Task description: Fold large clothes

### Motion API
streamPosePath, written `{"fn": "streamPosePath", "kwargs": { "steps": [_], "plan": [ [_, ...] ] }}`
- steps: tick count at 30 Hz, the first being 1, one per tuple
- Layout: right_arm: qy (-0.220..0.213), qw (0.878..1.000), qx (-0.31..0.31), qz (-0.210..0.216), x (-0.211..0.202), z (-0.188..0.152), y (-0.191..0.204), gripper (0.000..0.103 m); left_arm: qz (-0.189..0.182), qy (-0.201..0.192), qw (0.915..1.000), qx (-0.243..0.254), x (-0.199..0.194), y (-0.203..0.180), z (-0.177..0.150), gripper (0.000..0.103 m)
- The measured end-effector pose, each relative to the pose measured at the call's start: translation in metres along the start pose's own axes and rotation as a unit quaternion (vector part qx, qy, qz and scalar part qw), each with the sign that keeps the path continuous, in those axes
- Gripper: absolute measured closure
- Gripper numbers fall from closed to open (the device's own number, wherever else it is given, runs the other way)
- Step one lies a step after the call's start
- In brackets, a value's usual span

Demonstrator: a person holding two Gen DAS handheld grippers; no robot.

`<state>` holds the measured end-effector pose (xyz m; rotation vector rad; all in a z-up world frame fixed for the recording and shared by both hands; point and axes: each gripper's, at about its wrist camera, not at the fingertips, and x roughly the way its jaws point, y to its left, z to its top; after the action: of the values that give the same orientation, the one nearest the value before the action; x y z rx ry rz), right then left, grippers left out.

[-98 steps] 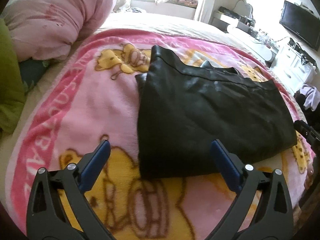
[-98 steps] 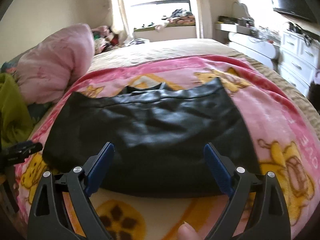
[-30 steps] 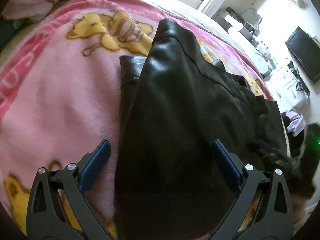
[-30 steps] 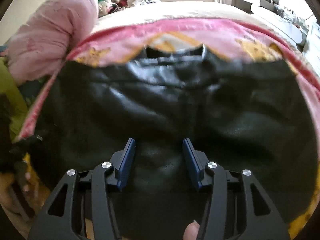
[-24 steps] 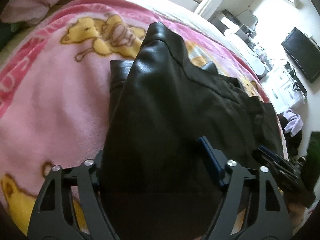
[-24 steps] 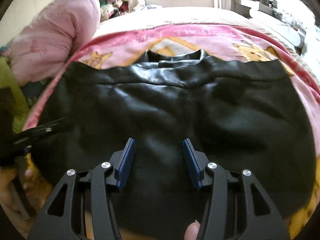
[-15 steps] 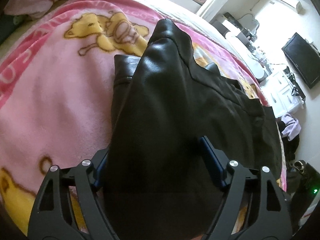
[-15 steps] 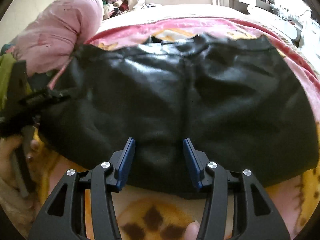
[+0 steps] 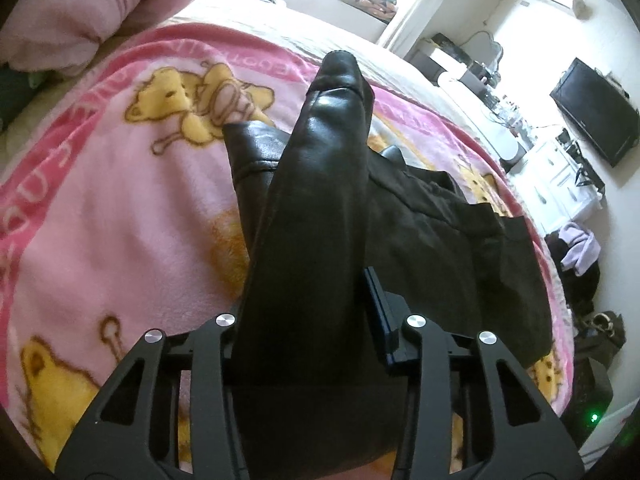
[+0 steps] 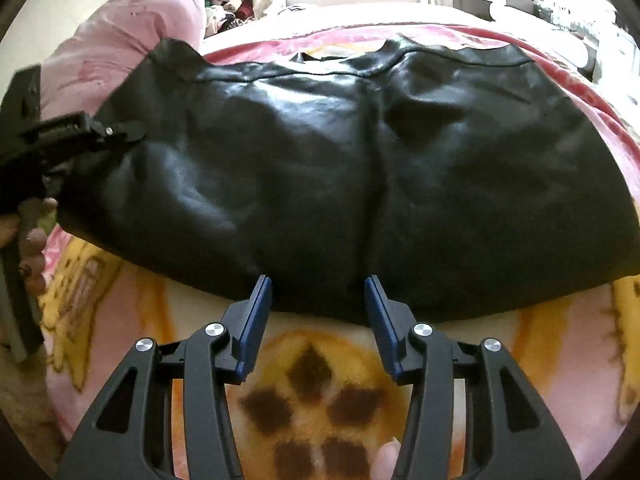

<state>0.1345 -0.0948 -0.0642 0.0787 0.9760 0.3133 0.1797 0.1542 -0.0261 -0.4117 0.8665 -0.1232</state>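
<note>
A black leather garment [image 9: 320,160] lies folded on a pink bear-print blanket [image 9: 120,200]. My left gripper [image 9: 304,280] has the garment's left edge between its jaws, which are closing, and the leather rises from them as a raised ridge. Only the right blue pad [image 9: 378,308] shows. In the right wrist view the garment [image 10: 320,160] spreads wide, with the left gripper [image 10: 116,132] clamped at its lifted left end. My right gripper [image 10: 318,280] hangs half open at the garment's near hem, its pads touching nothing.
A pink quilt [image 9: 72,8] is heaped at the far left of the bed. To the right stand a white dresser [image 9: 560,176] and a wall television [image 9: 592,120]. A hand [image 10: 28,236] holds the left gripper. The blanket [image 10: 312,380] lies bare near me.
The left jaws came in from wide open onto the garment's edge and lifted it a little. The right gripper drew back from over the garment to its near hem, its gap unchanged.
</note>
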Motion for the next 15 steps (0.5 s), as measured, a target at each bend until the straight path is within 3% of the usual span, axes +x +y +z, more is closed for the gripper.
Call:
{"fn": "streamPosePath", "kwargs": {
  "steps": [4,6,9,11,15],
  "plan": [
    [-0.002,0.999,0.019,0.03,-0.014,0.006,-0.008,0.056,-0.006,-0.005,1.0,-0.006,-0.006,-0.003,0.002,0.075],
    [-0.026,0.998,0.034,0.051,-0.034,0.015,-0.013,0.055,-0.012,-0.014,0.9998,-0.004,-0.015,-0.009,0.004,0.077],
    [-0.065,0.994,0.038,0.079,-0.069,0.045,-0.013,0.045,-0.022,-0.035,0.9991,0.002,-0.029,-0.024,0.004,0.079],
    [-0.082,0.991,0.038,0.098,-0.088,0.071,-0.01,0.043,-0.031,-0.049,0.9983,0.004,-0.037,-0.034,0.004,0.081],
    [-0.077,0.987,0.038,0.138,-0.108,0.127,0.004,0.038,-0.044,-0.073,0.9964,0.007,-0.051,-0.056,0.002,0.083]
  ]
}}
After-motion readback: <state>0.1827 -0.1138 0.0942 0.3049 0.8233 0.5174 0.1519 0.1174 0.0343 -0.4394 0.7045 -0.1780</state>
